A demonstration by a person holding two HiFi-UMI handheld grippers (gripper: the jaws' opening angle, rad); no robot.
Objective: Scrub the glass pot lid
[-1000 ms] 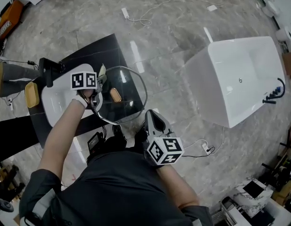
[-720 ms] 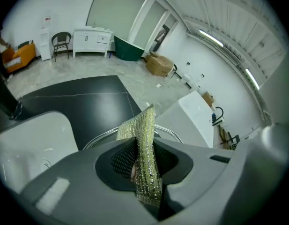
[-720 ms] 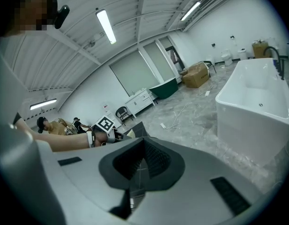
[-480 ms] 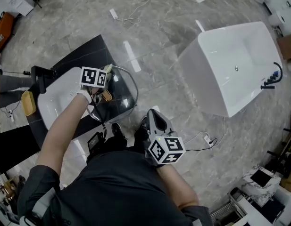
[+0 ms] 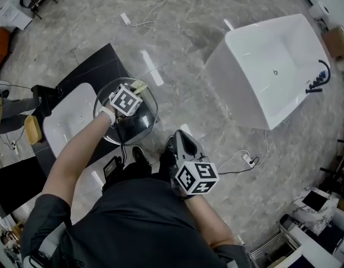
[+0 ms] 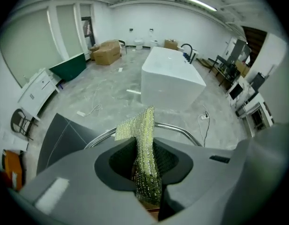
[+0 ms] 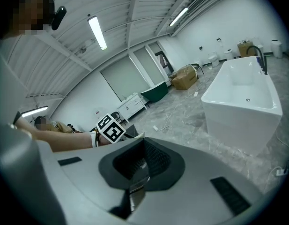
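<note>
The round glass pot lid (image 5: 107,123) with a metal rim hangs tilted over the black counter's near corner. My left gripper (image 5: 131,94) lies over the lid's top, shut on a yellow-green scouring pad (image 6: 145,153) that sticks out past its jaws. The lid's rim (image 6: 181,130) curves just beyond that pad. My right gripper (image 5: 180,139) sits lower right, close to my body, and its jaws are shut on a shiny edge of the lid (image 7: 137,182). From the right gripper view, the left gripper's marker cube (image 7: 110,128) shows just beyond the lid.
A white basin (image 5: 67,123) is set in the black counter (image 5: 99,66), with a black tap (image 5: 46,94) at its far side. A large white bathtub (image 5: 269,66) stands on the marble floor to the right. Cables and a power strip (image 5: 245,159) lie on the floor.
My left gripper has slid right and nearer across the lid with the pad. The lid now sits further left and looks smaller. My right gripper has stayed put.
</note>
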